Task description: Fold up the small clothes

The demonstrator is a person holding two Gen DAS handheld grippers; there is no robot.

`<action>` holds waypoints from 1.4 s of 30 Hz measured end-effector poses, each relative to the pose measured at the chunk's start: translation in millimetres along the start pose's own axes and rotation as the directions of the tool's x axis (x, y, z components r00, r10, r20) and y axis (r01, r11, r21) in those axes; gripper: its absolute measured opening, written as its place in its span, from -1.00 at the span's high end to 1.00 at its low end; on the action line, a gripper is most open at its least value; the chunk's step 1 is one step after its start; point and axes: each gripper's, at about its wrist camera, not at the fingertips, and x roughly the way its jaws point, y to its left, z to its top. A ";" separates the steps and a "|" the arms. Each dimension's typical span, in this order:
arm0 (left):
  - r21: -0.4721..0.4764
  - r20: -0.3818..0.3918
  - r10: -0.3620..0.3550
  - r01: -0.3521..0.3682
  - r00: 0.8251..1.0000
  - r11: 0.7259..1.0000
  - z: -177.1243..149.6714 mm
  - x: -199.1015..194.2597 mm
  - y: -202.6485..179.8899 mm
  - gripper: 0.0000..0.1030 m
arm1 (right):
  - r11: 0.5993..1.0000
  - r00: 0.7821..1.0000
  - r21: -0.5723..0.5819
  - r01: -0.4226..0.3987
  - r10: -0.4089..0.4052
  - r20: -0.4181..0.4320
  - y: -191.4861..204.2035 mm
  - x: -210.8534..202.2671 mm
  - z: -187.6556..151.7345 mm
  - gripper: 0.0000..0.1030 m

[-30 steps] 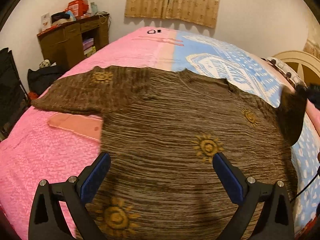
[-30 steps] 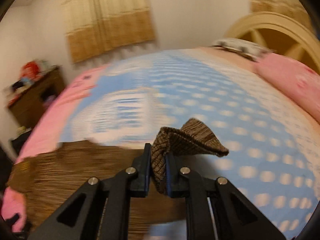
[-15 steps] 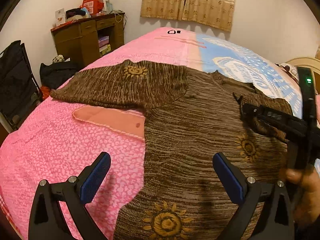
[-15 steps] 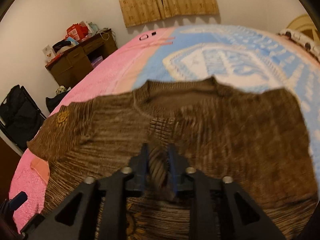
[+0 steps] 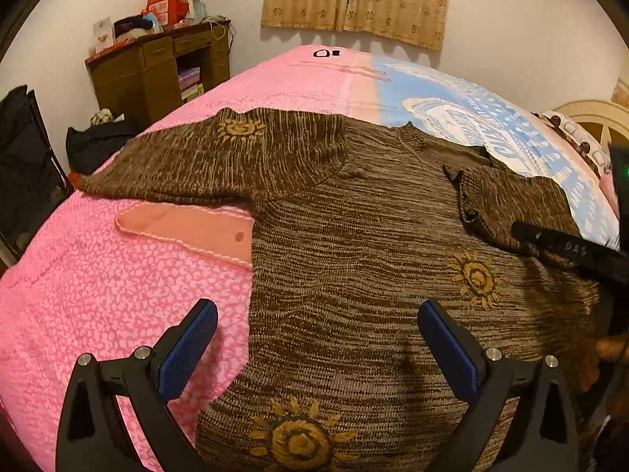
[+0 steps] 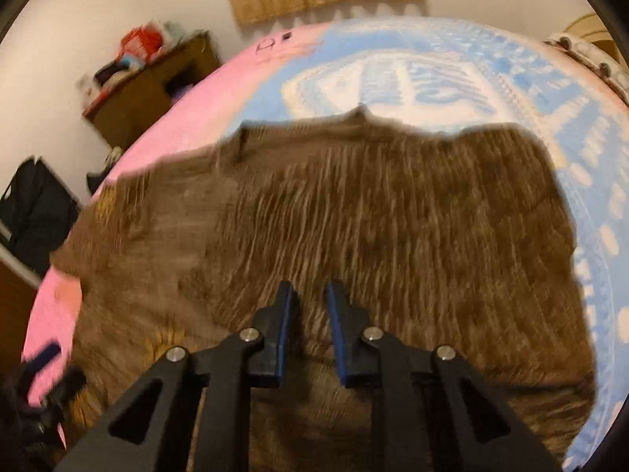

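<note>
One brown knitted sweater (image 5: 354, 244) with orange sun motifs lies spread flat on the bed (image 5: 98, 295), across the line where the pink half of the cover meets the blue half. Its left sleeve (image 5: 220, 157) stretches out to the left over the pink, while its right sleeve (image 5: 507, 200) is folded inward and lies on top of the body. The left claw (image 5: 314, 338) hovers released at the near hem, its blue pads wide apart with nothing between them. The right claw (image 6: 310, 303) is above the sweater's near right part; its jaws have just been closing further, yet a narrow gap shows between the pads and no fabric is caught there, so it grasps nothing. A wooden desk (image 5: 157, 74) with clutter on top stands against the far left wall, and beige curtains (image 5: 357, 0) hang beyond the bed.
</note>
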 end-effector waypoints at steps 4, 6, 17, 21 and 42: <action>0.013 0.000 0.006 -0.006 1.000 1.000 2.5 1.6 -5.3 -0.98 | 0.999 0.999 -0.037 -0.028 0.030 0.045 10.7 -14.0 19.2 0.41; 0.019 0.000 0.012 -0.012 1.000 1.000 3.0 2.4 -6.5 -0.98 | 0.998 0.994 -0.059 -0.005 0.011 0.105 16.7 -15.7 40.3 0.11; 0.010 -0.024 0.018 -0.018 1.000 1.000 5.7 17.6 2.3 -0.98 | 0.928 0.999 -0.370 0.051 -0.054 0.004 50.5 61.1 54.5 0.15; 0.013 -0.032 0.004 -0.003 0.999 1.000 6.6 22.0 -1.2 -0.98 | 0.918 0.999 -0.395 0.031 -0.046 -0.028 57.4 59.1 51.5 0.65; -0.004 -0.017 0.006 -0.006 1.000 1.000 4.5 7.9 0.3 -0.98 | 0.986 0.970 -0.062 0.157 -0.142 0.196 -20.7 -10.2 73.0 0.37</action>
